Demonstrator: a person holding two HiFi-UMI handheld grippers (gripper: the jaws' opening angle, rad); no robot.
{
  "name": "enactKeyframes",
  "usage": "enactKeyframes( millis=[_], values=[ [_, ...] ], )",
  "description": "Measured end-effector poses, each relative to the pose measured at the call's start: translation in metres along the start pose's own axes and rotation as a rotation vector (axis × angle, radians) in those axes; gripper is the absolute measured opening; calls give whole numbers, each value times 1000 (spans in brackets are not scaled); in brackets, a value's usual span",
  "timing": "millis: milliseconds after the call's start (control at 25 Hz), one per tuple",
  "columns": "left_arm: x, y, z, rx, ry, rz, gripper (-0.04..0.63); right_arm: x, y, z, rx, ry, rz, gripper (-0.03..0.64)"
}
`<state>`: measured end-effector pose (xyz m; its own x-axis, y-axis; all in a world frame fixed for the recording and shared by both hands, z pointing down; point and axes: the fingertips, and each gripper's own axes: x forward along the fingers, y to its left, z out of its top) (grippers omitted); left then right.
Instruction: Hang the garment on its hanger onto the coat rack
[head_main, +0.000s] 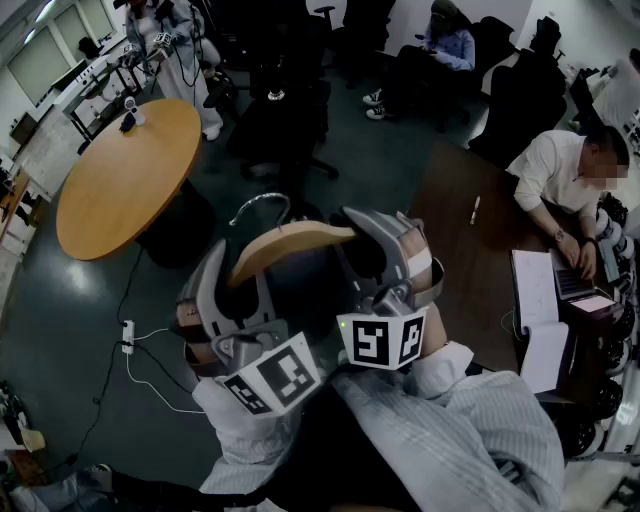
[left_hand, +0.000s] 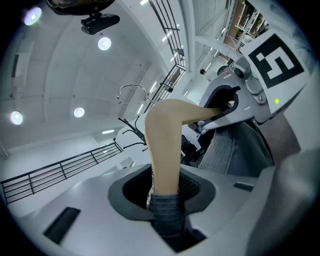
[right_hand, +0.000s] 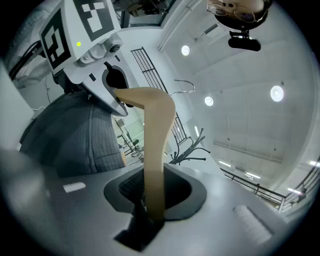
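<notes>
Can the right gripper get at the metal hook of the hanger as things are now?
Probably not yet. The hook stands bare above the hanger, but the right gripper is shut on one hanger end, the left gripper on the other; it must let go first.

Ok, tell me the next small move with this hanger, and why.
Probably carry the hanger toward the coat rack, hook leading. The left claw and right claw each clamp one end, and the rack stands apart ahead, with the hook free.
</notes>
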<state>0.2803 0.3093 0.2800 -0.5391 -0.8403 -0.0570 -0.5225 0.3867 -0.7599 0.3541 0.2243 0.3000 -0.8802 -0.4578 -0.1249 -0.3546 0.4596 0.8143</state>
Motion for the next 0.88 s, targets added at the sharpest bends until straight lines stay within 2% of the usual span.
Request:
enactKeyframes(
  millis=[280, 560, 880],
  values=[
    [14, -8, 5, 10, 9, 7, 109, 7, -5, -15, 10, -11, 4, 77],
    [25, -12, 9, 24, 42, 45, 109, 17, -9, -25, 30, -53, 17, 83],
    [43, -15, -20, 10, 106, 69, 109, 46, 13, -33, 41, -99, 67, 87]
  ],
)
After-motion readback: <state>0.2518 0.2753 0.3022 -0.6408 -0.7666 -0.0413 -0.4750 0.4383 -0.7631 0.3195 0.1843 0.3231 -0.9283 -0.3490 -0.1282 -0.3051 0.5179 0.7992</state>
